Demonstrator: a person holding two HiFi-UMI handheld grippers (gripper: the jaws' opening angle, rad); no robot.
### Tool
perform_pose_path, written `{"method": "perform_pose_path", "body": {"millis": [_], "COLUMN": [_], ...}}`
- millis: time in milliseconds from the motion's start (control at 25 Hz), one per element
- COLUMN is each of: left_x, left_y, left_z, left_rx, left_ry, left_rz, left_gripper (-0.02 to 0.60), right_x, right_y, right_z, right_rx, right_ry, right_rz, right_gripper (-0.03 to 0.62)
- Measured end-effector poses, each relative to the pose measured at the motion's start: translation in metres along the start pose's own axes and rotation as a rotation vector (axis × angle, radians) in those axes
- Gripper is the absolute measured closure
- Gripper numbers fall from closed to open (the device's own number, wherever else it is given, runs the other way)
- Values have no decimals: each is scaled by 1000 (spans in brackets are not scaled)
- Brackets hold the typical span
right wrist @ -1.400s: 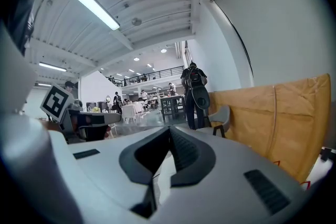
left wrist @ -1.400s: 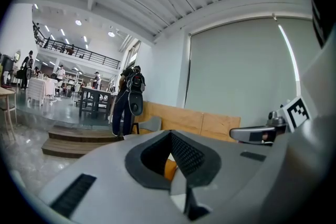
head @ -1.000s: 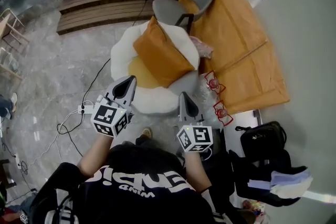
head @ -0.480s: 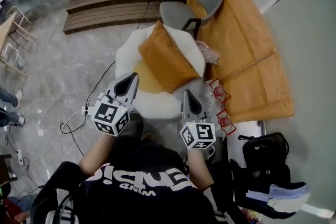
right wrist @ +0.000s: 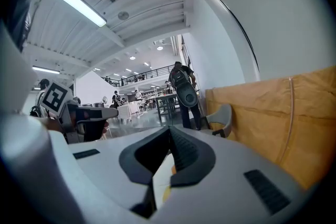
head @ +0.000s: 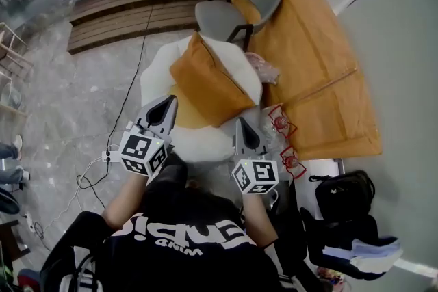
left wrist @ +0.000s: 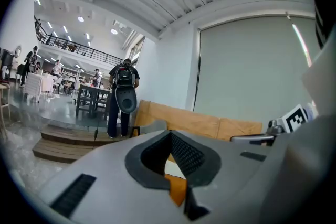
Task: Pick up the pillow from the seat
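Pillow (head: 209, 84): lay ahead between the grippers, long axis running away
Left gripper (head: 166, 104): pressed together, empty
Right gripper (head: 241, 124): pressed together, empty, perhaps nearer

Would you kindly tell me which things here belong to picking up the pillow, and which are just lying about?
Job in hand: orange pillow; white seat it rests on; left gripper and right gripper, both shut and empty.
Lying about: grey chair; black bag; wooden step.
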State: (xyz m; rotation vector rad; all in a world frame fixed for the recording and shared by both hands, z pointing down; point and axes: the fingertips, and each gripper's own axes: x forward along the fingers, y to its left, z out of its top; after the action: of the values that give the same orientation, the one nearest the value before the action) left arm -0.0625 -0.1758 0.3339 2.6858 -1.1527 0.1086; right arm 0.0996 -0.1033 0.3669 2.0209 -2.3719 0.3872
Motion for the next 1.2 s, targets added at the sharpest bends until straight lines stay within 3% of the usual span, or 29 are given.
{"method": "perform_pose_path", "body": {"millis": [280,600,1200], "left_x": [59,119,201], "left_y": [52,92,94], "left_z": [16,33,15], "left_rx": [0,-4,-16], "left_ry": [-5,1,53], "left_rz": [-26,-107,-109], "left_gripper": [574,574,574], "right_x": [68,132,164], "right_y": [-6,-20,-93], "right_z": [17,47,38], "right_rx": [-3,-32,1], "right_ry": [-8,-26,7], "right_rz": [-28,-80,-149], "right_gripper": [572,572,572]}}
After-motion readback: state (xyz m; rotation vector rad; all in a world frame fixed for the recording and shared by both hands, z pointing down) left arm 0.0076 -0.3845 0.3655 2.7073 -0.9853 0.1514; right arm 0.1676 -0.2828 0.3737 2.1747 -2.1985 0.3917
